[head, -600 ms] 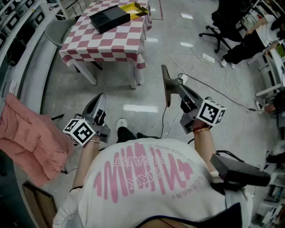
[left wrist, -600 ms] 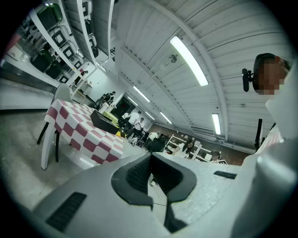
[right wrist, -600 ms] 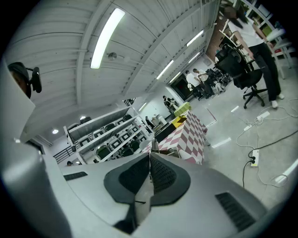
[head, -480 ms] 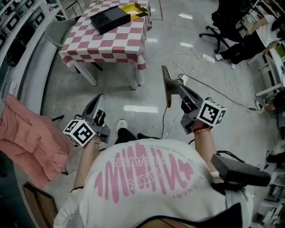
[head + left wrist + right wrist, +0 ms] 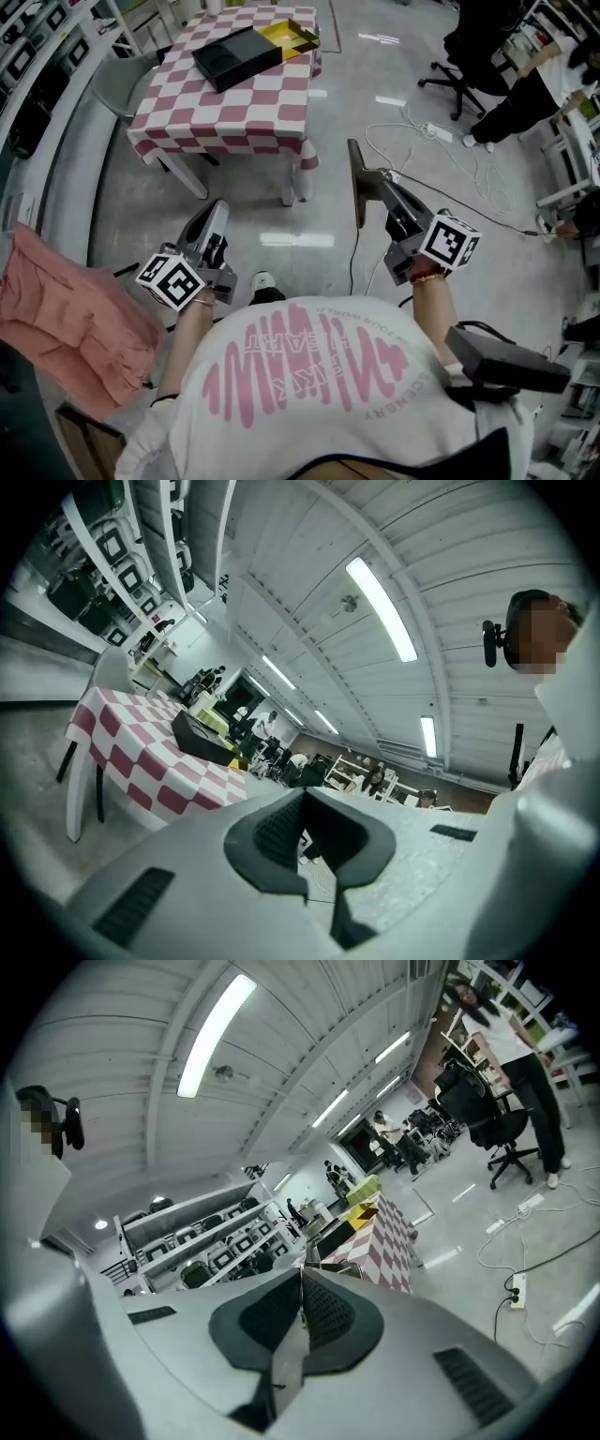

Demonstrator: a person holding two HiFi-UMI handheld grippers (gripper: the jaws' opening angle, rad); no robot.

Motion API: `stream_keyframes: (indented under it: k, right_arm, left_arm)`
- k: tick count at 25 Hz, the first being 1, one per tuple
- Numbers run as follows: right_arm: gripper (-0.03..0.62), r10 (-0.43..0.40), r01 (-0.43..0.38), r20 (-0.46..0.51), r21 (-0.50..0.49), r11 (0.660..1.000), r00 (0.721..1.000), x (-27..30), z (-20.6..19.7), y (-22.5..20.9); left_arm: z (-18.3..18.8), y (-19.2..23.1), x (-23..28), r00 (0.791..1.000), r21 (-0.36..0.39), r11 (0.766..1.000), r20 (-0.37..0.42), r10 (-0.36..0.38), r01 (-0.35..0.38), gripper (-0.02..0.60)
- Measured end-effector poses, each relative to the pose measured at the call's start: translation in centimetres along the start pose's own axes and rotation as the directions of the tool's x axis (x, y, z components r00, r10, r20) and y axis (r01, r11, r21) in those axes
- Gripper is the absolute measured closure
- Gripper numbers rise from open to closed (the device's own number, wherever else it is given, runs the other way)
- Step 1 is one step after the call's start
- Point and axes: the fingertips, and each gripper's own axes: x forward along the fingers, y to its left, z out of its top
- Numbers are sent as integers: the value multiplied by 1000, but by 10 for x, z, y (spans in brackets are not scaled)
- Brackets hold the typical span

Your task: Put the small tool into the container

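A black box (image 5: 236,56) and a yellow tray (image 5: 289,36) lie on the far end of a table with a red-and-white checked cloth (image 5: 234,112). I see no small tool in any view. Both grippers hang over the bare floor, well short of the table. My left gripper (image 5: 217,204) is shut and empty; in the left gripper view its tips (image 5: 302,791) meet, with the table (image 5: 141,761) ahead on the left. My right gripper (image 5: 355,183) is shut with nothing between its jaws; the right gripper view looks past its tips (image 5: 301,1274) at the table (image 5: 384,1232).
A pink cloth (image 5: 66,309) is draped at the left. A grey chair (image 5: 122,75) stands left of the table, beside shelving. White cables and a power strip (image 5: 441,141) trail across the floor at the right, near an office chair (image 5: 469,56) and seated people.
The table sits a little lower and nearer in the head view, so the person has moved towards it. Both grippers keep their pose and stay shut.
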Motion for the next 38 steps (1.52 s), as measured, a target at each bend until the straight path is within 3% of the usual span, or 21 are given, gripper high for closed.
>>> stream_keyframes:
  k: [7,15,22,27,32,38]
  right_arm:
    - [584,14,-14,83,1,1000,996,68,34,26]
    - [585,-71,74,101,-25,997,992,136,36,40]
    - [584,-122,121,81,9,993,989,165,22,36]
    - [584,-161,161,45,20,987,986,181,18,25]
    - [584,-153,153,27,13,988,988,209,24,3]
    - [584,-124,124,32,12,992,992,259,53,-20]
  left_arm:
    - [60,43,29,998,13,998,-15,-63,63,574]
    - [110,101,44,995,63,995,-71,-68,73,574]
    - [124,128,46,993,79,992,-74,-97,103,574]
    - [118,146,46,993,21,996,-87,-85,87,574]
    - [117,172,56,996,-23,999,-76,-43,42,574]
    - [143,201,94,999,-9,1000,-33,-15,15,574]
